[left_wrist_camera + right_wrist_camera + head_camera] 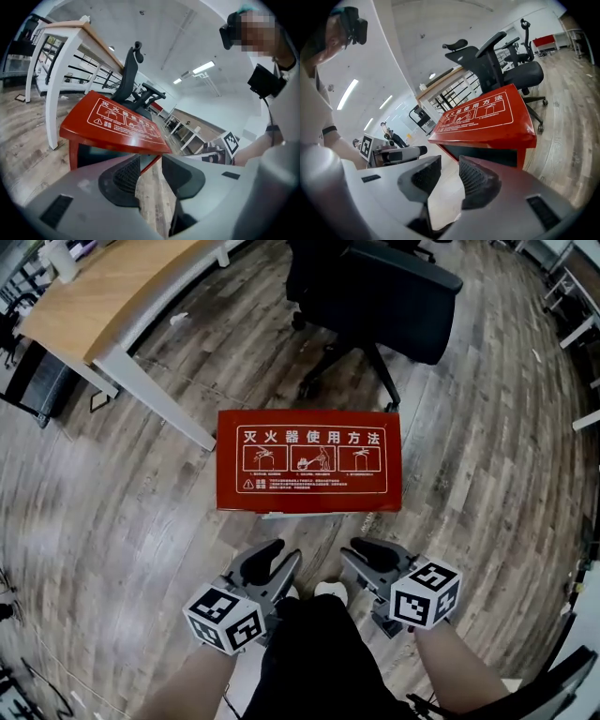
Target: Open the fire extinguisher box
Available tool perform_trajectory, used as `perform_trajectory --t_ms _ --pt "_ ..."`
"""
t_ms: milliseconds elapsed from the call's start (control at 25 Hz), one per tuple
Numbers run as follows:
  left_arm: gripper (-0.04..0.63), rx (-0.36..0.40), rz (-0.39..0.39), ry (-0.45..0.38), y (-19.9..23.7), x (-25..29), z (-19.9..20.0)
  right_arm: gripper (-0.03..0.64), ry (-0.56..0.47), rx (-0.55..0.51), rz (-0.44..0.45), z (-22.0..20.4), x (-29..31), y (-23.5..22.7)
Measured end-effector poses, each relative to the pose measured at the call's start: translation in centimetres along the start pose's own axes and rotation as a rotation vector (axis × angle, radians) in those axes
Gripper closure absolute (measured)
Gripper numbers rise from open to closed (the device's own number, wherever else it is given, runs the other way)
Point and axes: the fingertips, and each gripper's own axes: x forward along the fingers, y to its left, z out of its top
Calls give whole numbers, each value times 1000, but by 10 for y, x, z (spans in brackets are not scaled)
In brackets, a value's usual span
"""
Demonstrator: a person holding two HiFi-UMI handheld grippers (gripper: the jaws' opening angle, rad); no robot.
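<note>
The red fire extinguisher box (309, 460) stands on the wood floor in front of me, its lid with white instruction print facing up and shut. In the head view both grippers hang just short of its near edge, the left gripper (275, 559) at lower left and the right gripper (364, 554) at lower right. The left gripper view shows the box (124, 124) ahead, and the left gripper (151, 161) is open with only floor in the gap. From the right gripper view the box (487, 117) is close, and the right gripper (450, 168) is open and holds nothing.
A black office chair (375, 287) stands right behind the box. A wooden desk (112, 296) with white legs (155, 390) is at the far left. My dark trousers (309, 652) fill the bottom middle. Another chair's edge (562, 681) shows at lower right.
</note>
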Motion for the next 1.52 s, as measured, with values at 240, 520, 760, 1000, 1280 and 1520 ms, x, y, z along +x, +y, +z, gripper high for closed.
perform_trajectory --t_ms 240,520,760,1000,1280,1520 --pt "472 -95 -57 -145 44 13 -15 489 -67 -46 -10 -27 37 -27" --pt "448 -86 -186 -189 64 44 -32 450 -190 -51 84 -28 69 -42" --pt "448 -57 -296 -230 69 56 -24 448 -270 -97 135 -10 75 -44" --pt "442 -82 -362 -306 68 60 -10 448 -353 -91 163 6 72 -49" --pt "440 -70 -445 -352 51 53 10 448 -457 -18 248 24 58 -41" --pt "442 -112 -497 -401 36 40 24 449 -553 51 294 39 40 -28"
